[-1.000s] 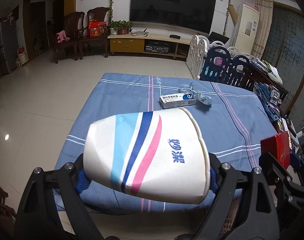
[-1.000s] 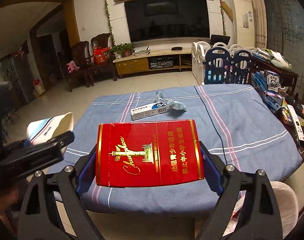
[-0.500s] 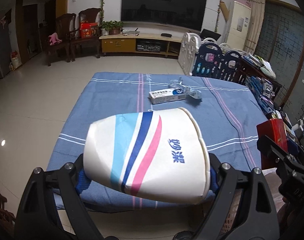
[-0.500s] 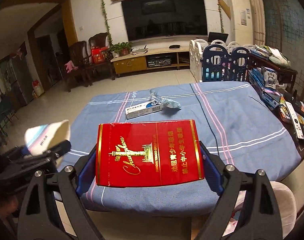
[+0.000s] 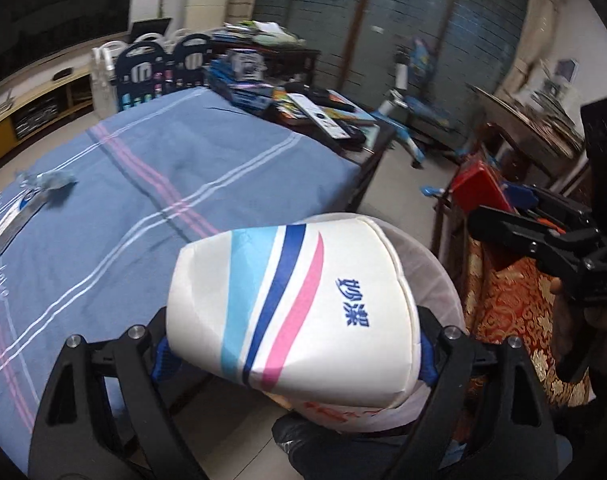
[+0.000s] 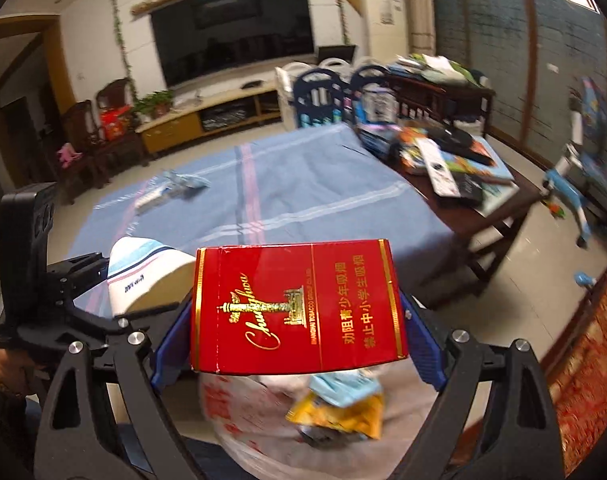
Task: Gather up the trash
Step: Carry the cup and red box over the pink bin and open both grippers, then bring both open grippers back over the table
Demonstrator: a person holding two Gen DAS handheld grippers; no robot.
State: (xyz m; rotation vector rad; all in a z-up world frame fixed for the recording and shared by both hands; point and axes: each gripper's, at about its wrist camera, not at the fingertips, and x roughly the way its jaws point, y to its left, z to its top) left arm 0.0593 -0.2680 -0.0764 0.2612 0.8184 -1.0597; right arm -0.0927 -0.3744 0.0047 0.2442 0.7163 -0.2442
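The left gripper [image 5: 293, 344] has its jaws clamped on a squashed white paper cup [image 5: 291, 304] with blue and pink stripes, held off the near edge of the desk [image 5: 151, 176]. Directly under and just beyond those jaws sits a white trash bag [image 5: 431, 276], its rim peeking out past the cup. The right gripper [image 6: 297, 340] has its jaws closed on a red cigarette pack [image 6: 295, 308], and below them the same bag [image 6: 263, 404] shows yellow and pale blue wrappers [image 6: 339, 408] already inside.

Ahead and to the left of both pairs of jaws, far across the blue striped cloth, lie a small white box [image 5: 17, 216] and a crumpled clear wrapper [image 5: 47, 180], touching or nearly so. To the right of the jaws, the desk's uncovered end carries a clutter of books and a remote [image 6: 439, 168]. A red patterned cloth [image 5: 511, 312] hangs close on the right of the bag.

The two grippers sit side by side, the cup just left of the pack. Bare floor [image 6: 515, 264] opens beyond the desk's right corner.
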